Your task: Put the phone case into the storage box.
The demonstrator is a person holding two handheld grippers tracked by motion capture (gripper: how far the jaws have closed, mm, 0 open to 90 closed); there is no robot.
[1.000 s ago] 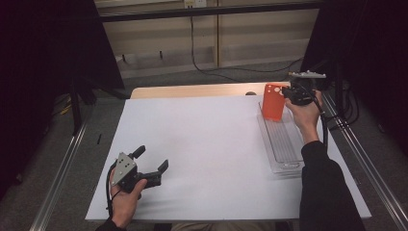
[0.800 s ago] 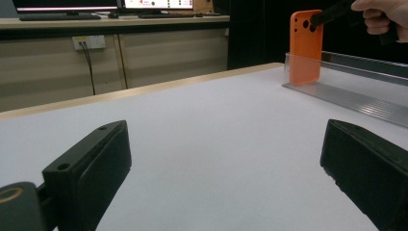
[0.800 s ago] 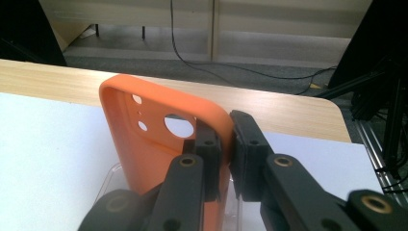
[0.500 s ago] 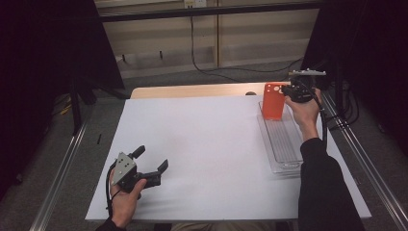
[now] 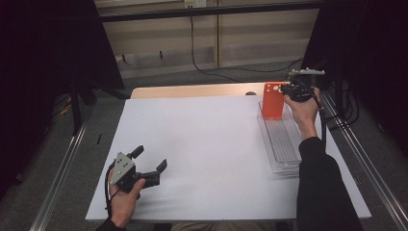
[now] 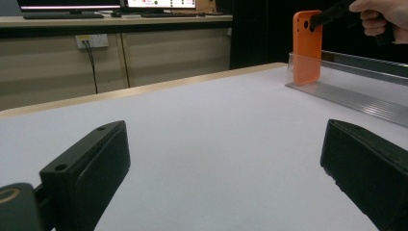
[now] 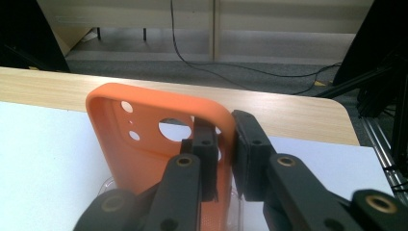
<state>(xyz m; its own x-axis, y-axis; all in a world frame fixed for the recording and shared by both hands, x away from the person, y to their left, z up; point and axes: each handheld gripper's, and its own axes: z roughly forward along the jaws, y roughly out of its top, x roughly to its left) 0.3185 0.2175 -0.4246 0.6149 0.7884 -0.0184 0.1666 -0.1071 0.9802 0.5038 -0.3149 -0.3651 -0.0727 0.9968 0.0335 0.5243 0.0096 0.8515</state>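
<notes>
High view. Orange soft-plastic phone case (image 5: pixel 272 100) held upright at the far right of the white table sheet (image 5: pixel 207 144), long axis vertical, lower end dipping into the far end of the clear ribbed plastic tray (image 5: pixel 284 144). Right gripper (image 5: pixel 288 90) clamped on the upper edge of the case from the right side, hand directly behind. Left gripper (image 5: pixel 150 167) resting near the front left, spread wide and empty, well apart from case and tray. Right hand plainly the nearer; tray extending from the case toward the person.

Left gripper view. Both black jaws parted wide at the lower corners, nothing between. Case (image 6: pixel 307 47) seen far ahead at upper right, standing on end in the tray (image 6: pixel 356 94), pinched near its camera cutout by the other gripper.

Right gripper view. Jaws closed on the case (image 7: pixel 144 149), one finger (image 7: pixel 206 159) inside the shell, the other (image 7: pixel 248 159) outside, the rim wall caught between. Camera holes uppermost, so the long axis running downward from the grip into the tray below. Likely next move: straight lowering or tipping along the tray's length.
</notes>
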